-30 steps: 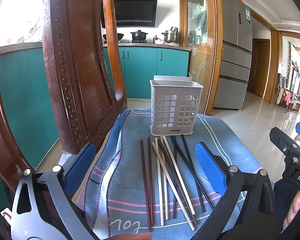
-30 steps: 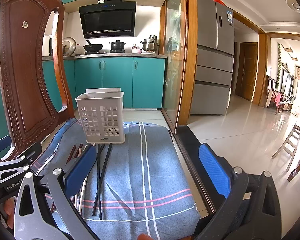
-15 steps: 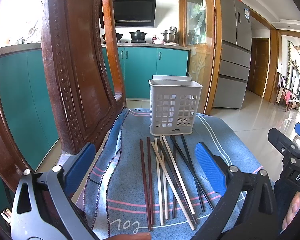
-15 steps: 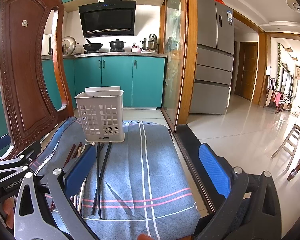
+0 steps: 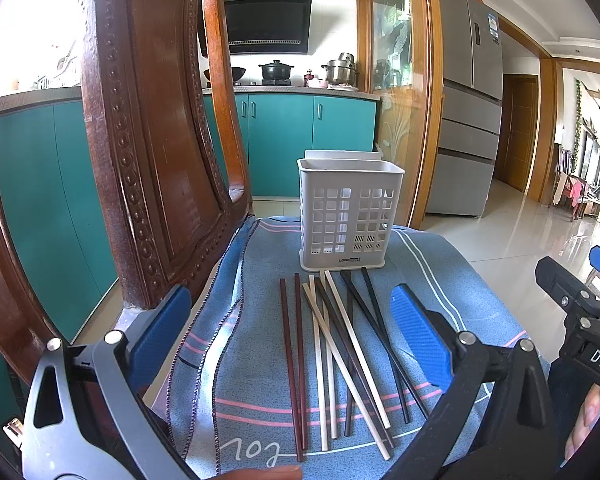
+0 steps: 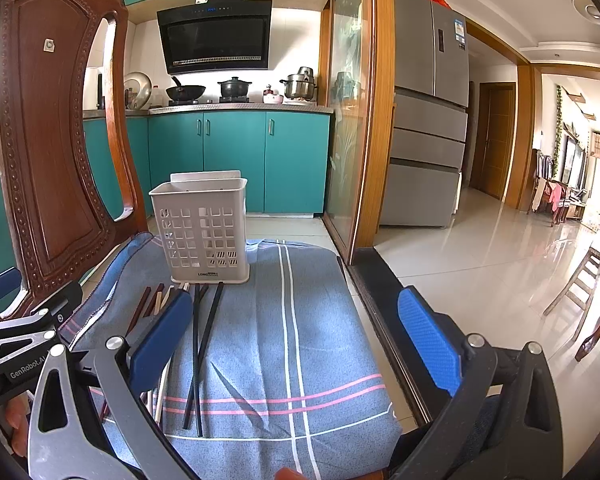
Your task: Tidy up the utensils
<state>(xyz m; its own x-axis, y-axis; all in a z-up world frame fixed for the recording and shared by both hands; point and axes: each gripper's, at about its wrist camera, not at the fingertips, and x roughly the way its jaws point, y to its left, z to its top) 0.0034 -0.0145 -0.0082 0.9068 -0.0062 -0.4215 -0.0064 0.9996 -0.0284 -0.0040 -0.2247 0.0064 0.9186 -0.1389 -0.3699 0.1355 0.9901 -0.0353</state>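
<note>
- Left gripper (image 5: 294, 338) — jaws wide, empty, low in the frame above the chopsticks (image 5: 336, 356).
- Chopsticks lie fanned on the blue cloth (image 5: 236, 360), centre frame, far tips at the white holder (image 5: 350, 216).
- Right gripper (image 6: 296, 340) — jaws wide, empty, over the cloth right of the chopsticks.

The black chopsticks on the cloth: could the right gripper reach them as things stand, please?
Probably yes. The right gripper is open and empty, and the black chopsticks lie flat on the cloth just ahead, toward its left finger, with nothing over them; the basket stands behind them.
</note>
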